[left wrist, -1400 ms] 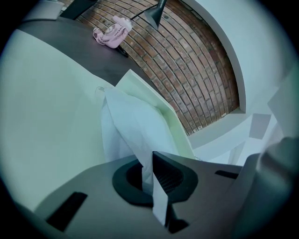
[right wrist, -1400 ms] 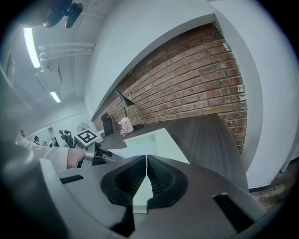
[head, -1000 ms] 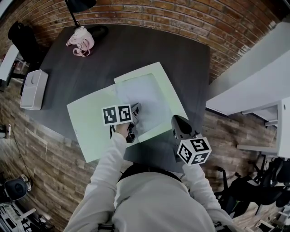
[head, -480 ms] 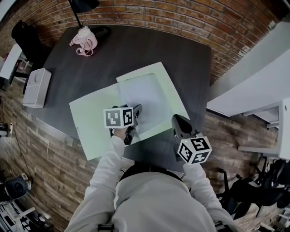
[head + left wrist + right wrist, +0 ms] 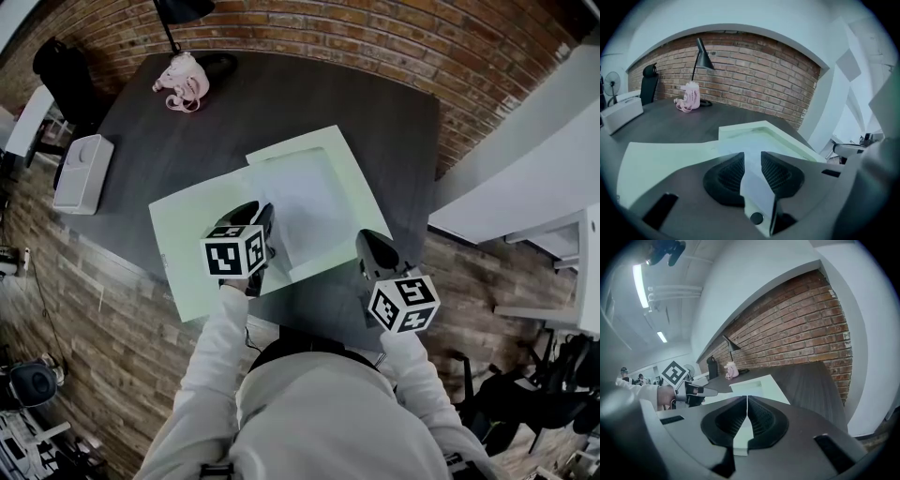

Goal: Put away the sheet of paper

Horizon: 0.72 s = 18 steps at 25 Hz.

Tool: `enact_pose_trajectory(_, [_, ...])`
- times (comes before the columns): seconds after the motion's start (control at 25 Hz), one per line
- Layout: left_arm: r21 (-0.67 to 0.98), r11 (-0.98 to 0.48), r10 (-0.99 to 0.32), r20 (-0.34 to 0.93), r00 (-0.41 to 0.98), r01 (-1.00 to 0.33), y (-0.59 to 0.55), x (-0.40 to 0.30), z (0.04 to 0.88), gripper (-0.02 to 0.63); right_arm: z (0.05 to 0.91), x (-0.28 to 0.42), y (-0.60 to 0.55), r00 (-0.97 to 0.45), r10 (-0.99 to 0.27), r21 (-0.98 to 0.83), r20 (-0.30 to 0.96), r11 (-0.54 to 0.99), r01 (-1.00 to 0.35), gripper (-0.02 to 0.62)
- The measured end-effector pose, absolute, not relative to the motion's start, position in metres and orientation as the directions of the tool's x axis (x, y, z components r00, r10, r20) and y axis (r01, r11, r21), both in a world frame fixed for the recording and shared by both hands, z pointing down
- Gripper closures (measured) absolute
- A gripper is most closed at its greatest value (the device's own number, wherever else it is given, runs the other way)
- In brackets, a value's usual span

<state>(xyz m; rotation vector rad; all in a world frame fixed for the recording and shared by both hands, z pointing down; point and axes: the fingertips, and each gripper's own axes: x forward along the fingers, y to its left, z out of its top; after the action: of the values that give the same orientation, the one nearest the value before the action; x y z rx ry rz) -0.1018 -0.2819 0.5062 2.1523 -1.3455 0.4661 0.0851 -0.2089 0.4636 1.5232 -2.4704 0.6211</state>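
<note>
The sheet of paper (image 5: pixel 305 199) was seen lying flat in the right half of an open pale green folder (image 5: pixel 192 248), which was spread on a dark table (image 5: pixel 281 103). The left gripper (image 5: pixel 262 210) was held above the folder's fold, at the sheet's left edge, tilted down with its tips pointed across the paper. In the left gripper view its jaws were found part open, having just been closing, and nothing was caught between them. The sheet was only seen through the gap, lying below and ahead of the tips and apart from the pads. The right gripper (image 5: pixel 366 239) was placed at the folder's near right edge, just beside the sheet's near corner and to the right of the left gripper. In the right gripper view its jaws were found brought together at the tips, with the pale folder showing just beneath and ahead of them. Whether the folder's edge was nipped there could not be told. A pink soft toy (image 5: pixel 183 82) was set well beyond both grippers at the table's far side, and a white box (image 5: pixel 82 173) lay well off to the left of the left gripper.
</note>
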Motion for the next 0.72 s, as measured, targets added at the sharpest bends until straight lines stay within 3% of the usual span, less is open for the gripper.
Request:
enact_pose_trajectory(0.32, [0.233, -0.383, -0.809, 0.381, 0.447, -0.894, -0.267, -0.106, 0.454, 0.574, 0.452, 0.091, -0.206, -0.469, -0.819, -0.237, 0.331, 0.408, -0.881, 0.566])
enact_pose_trajectory(0.72, [0.165, -0.412, -0.860, 0.255, 0.442, -0.896, -0.228, -0.098, 0.417, 0.588, 0.443, 0.094, -0.197, -0.495, -0.812, -0.218, 0.311, 0.446, -0.868, 0.566])
